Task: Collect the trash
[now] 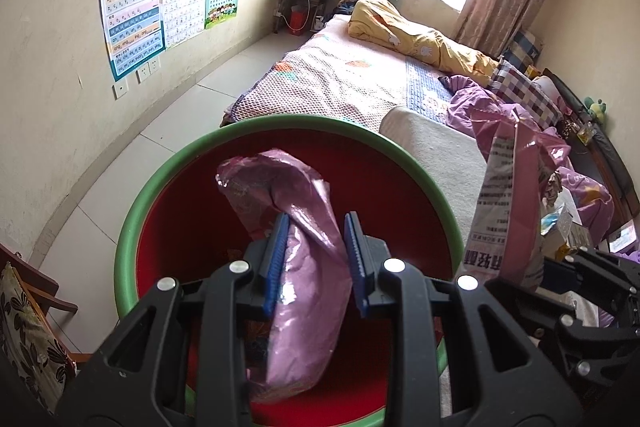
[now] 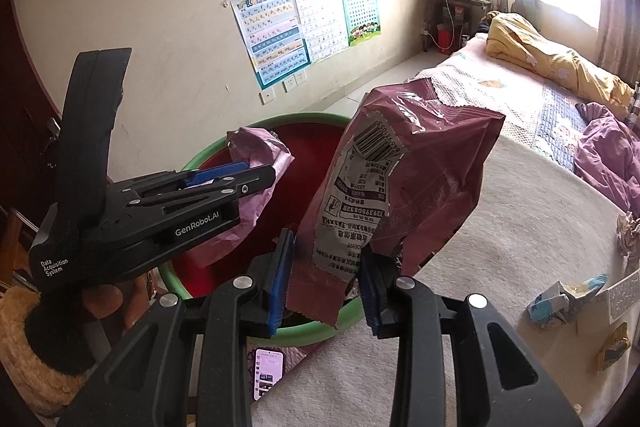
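Over red basin [image 1: 168, 235] at 12 o'clock: left claw [image 1: 316, 259] clamped on pink bag [image 1: 296, 267], right claw [image 2: 326, 283] clamped on maroon packet [image 2: 400, 179]; release only once fully inside rim.

- The pink bag [image 1: 296, 291] hides most of the red bin's [image 1: 168, 227] bottom.
- Print on the wall posters [image 1: 132, 11] is too small to read.
- The phone [image 2: 267, 371] lies partly hidden behind the right tongs [image 2: 326, 281].

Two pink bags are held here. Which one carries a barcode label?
The bag in the right gripper: the dark pink bag bears a white barcode label. The lighter pink bag in the left gripper, over the green-rimmed bin, shows none.
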Available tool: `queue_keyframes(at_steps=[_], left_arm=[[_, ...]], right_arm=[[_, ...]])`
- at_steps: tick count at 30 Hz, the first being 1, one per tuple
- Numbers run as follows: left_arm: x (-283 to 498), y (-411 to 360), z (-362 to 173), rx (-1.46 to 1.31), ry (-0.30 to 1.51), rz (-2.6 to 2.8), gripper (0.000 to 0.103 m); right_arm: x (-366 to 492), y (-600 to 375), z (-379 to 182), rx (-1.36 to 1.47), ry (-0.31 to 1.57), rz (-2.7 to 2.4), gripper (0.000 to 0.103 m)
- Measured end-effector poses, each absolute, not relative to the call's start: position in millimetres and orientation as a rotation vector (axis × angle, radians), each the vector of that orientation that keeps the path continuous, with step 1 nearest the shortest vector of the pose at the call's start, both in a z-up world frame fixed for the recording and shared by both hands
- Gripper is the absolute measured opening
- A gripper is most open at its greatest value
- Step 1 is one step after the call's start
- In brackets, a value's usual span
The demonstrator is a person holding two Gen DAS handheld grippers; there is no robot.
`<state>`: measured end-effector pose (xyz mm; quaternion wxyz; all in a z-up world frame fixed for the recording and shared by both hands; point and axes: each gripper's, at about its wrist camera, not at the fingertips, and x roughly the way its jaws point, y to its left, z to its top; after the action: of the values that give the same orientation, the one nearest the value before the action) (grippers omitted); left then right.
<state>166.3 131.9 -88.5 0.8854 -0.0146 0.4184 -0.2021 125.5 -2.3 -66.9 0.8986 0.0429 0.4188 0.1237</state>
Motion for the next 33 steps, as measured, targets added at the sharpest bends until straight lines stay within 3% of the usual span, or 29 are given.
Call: queue_keyframes(at_steps=[2, 4, 5, 9, 22, 25, 33], left_arm=[[166.8, 133.6, -88.7, -0.038, 0.87, -0.408, 0.029], [165.8, 136.6, -88.6, -0.044, 0.862, -0.387, 0.053], [165.2, 138.5, -87.4, -0.052, 0.853, -0.382, 0.055], [162.1, 143.2, -85.7, -0.058, 0.845, -0.357, 0.057], [129.7, 134.9, -82.0, -0.064, 0.837, -0.307, 0.058], [117.0, 122.0, -79.0, -0.053, 0.827, -0.316, 0.064], [92.3, 105.5, -78.0, -0.067, 0.824, -0.308, 0.064]], right_arm=[[127.7, 1.8, -67.3, 0.085, 0.866, 0.265, 0.034], [128.4, 2.4, -66.4, 0.076, 0.862, 0.27, 0.039], [128.2, 2.9, -66.3, 0.072, 0.861, 0.274, 0.044], [125.5, 3.8, -65.4, 0.066, 0.852, 0.283, 0.053], [86.2, -33.7, -58.2, 0.113, 0.816, 0.254, 0.055], [72.9, -52.1, -58.4, 0.126, 0.823, 0.227, 0.055], [90.9, -86.6, -102.1, 0.278, 0.969, 0.216, 0.058]])
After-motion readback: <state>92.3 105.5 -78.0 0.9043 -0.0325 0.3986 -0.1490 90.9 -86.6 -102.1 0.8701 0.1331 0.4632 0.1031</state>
